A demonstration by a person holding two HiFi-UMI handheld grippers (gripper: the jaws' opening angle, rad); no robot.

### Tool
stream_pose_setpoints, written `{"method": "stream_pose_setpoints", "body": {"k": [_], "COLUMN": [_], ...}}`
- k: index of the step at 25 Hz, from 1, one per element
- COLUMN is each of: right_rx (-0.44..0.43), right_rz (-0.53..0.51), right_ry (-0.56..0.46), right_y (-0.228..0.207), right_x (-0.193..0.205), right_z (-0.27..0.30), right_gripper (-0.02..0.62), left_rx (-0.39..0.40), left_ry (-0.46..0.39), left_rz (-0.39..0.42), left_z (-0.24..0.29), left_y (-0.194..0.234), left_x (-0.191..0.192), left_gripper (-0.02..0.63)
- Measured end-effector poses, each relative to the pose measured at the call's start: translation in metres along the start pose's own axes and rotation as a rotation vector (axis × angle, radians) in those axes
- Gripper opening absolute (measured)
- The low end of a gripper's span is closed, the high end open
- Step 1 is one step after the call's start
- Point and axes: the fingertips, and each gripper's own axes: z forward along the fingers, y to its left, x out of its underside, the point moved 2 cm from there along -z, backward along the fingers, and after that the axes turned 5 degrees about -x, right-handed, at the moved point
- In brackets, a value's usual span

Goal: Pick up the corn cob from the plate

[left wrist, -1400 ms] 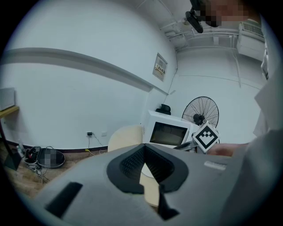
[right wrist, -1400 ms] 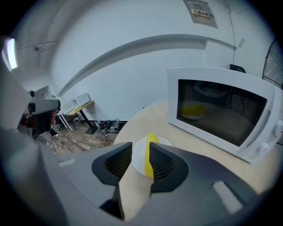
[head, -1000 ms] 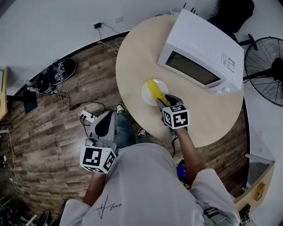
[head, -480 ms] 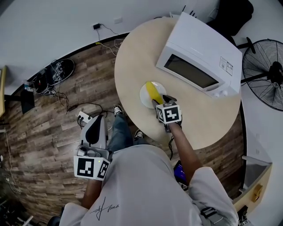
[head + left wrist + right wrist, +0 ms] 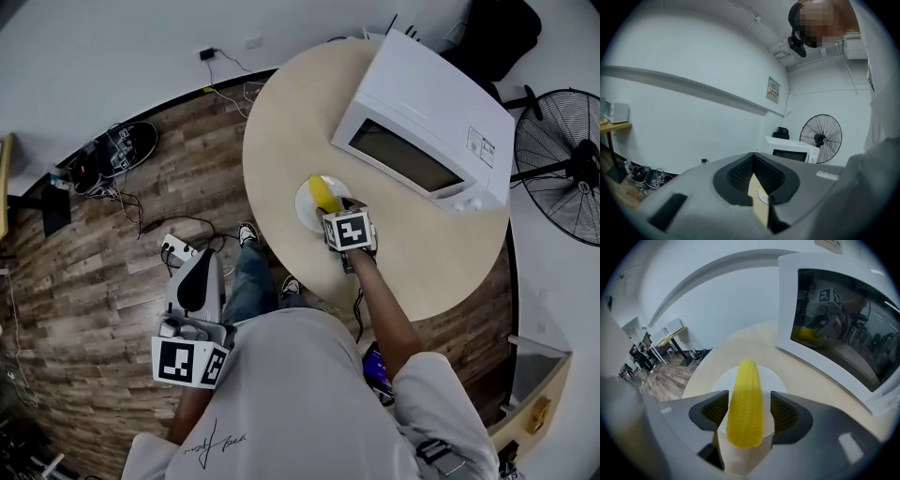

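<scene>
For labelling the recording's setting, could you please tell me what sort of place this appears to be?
Probably an office or lab break corner: a white microwave on a round table, a pedestal fan nearby, and desks farther back.

R gripper (image 5: pixel 746 405) came down w/ jaws opening, now straddling corn cob (image 5: pixel 746 390).

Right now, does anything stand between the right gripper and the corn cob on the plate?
Nothing visible does. The corn cob lies on the plate, between the opening jaws of the right gripper, with a gap on each side.
</scene>
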Motion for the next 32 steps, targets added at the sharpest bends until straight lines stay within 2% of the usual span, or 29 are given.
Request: {"method": "stream_pose_setpoints", "body": {"k": [21,32], "right_rx": [0.024,0.002], "right_rz": [-0.042,-0.075], "right_ry": [0.049,0.081], "right_y": [0.003,0.002], "right_x": [-0.013,-0.010], "right_z": [0.026,0.034], "right_gripper": [0.313,0.307], "left_rx": [-0.018,-0.008], "left_ry": [0.008,0.009], "left_rz": [-0.020,-0.031], "left_z": [-0.007,-0.008], "left_y": [0.009,0.011], "left_x": [0.001,0.004], "left_gripper": [-0.009,-0.009]}}
